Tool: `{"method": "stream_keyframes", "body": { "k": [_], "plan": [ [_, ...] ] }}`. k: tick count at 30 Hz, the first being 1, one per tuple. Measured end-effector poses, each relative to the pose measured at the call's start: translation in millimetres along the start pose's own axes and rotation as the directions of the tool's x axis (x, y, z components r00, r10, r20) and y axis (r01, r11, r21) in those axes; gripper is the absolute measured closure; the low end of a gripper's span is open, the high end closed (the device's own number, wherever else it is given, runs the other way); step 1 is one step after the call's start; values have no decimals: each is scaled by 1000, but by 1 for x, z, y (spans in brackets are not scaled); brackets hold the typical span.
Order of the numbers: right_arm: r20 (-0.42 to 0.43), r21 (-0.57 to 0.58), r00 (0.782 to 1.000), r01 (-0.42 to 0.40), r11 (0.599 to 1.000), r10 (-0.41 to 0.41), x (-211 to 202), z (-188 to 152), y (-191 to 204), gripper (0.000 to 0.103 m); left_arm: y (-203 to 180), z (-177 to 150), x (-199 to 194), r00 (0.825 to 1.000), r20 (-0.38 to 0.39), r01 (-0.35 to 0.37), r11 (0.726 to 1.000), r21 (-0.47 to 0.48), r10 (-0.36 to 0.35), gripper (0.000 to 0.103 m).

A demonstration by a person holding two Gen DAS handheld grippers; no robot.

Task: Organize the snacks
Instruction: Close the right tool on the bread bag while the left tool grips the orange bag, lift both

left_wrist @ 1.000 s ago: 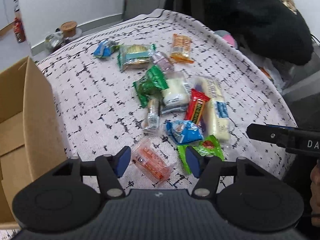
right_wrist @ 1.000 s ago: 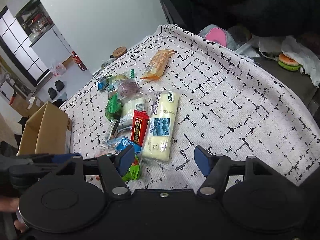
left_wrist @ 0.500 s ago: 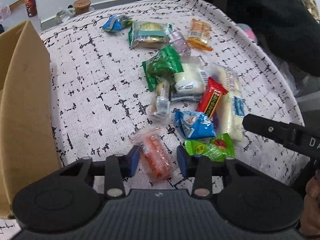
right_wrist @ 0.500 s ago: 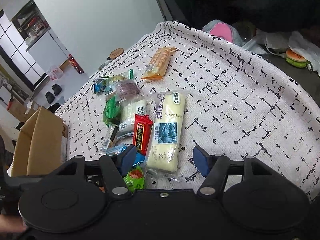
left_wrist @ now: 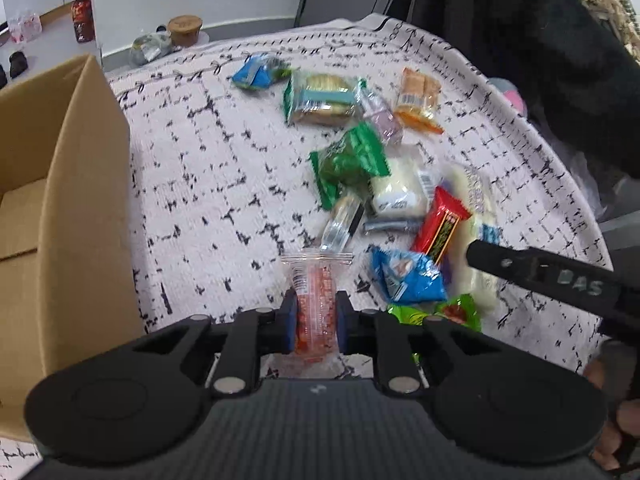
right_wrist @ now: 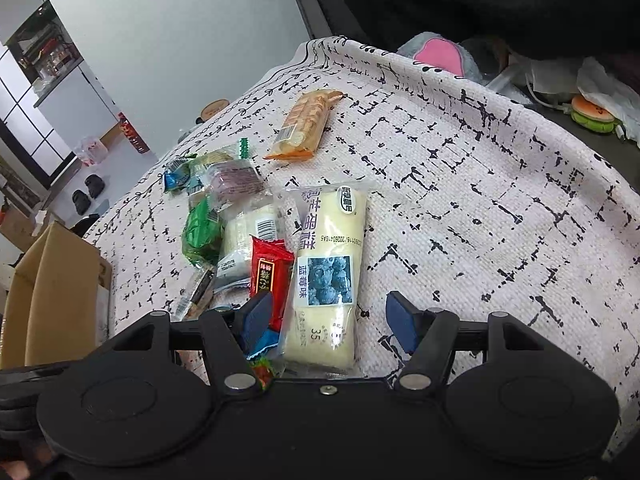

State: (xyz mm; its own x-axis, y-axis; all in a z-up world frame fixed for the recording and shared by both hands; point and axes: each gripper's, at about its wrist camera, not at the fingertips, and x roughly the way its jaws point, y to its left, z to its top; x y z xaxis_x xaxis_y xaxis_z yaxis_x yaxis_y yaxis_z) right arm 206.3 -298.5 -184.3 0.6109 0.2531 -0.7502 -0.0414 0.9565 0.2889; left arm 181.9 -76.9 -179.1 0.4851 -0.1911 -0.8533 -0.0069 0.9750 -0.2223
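Now left hand-held gripper [left_wrist: 316, 320] clenched across middle of clear orange snack packet [left_wrist: 316, 300], above bench [left_wrist: 208, 184] beside cardboard box [left_wrist: 76, 200]. Light, crinkly, slippery film; contents likely crushable, so gentle squeeze. Right hand-held gripper [right_wrist: 328, 320] released, empty.

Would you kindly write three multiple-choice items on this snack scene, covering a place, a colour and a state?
1. Where is the cardboard box in the left wrist view?
A. left of the snacks
B. right of the snacks
C. on top of the snacks

2. What colour is the wrapper beside the long blueberry cake pack?
A. yellow
B. red
C. white

3. The left gripper is:
A. wide open
B. shut on the clear orange snack packet
C. out of view

Answers:
1 A, the box fills the left edge.
2 B, the red wrapper touches its left side.
3 B, both pads press the packet.
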Motion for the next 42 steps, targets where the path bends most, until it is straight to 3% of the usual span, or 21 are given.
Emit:
{"method": "stream_keyframes", "body": {
  "k": [4,6,9,13,26,42],
  "plan": [
    [10,-14,1000,21,1000,-20,6,0,4,41,-1,2,-5,1000,17,3,1000,9,-4,85],
    [-2,-24,999,40,999,-40,12,-1,5,46,1,2,-7,1000,22,1,1000,6,-1,85],
    [-26,-36,999,26,999,-27,15,-4,6,66,2,2,-12,999,35,-2,1000,7,1,85],
    [-30,-30,999,9,999,-10,10,-6,6,71,2,1,-19,999,46,3,1000,15,-4,85],
    [81,17,993,-93,995,92,-41,3,9,74,5,9,-51,992,127,24,999,25,-27,85],
    [130,-99,971,-188,977,200,-65,19,66,74,27,22,-96,971,235,43,999,11,-45,85]
  ]
}}
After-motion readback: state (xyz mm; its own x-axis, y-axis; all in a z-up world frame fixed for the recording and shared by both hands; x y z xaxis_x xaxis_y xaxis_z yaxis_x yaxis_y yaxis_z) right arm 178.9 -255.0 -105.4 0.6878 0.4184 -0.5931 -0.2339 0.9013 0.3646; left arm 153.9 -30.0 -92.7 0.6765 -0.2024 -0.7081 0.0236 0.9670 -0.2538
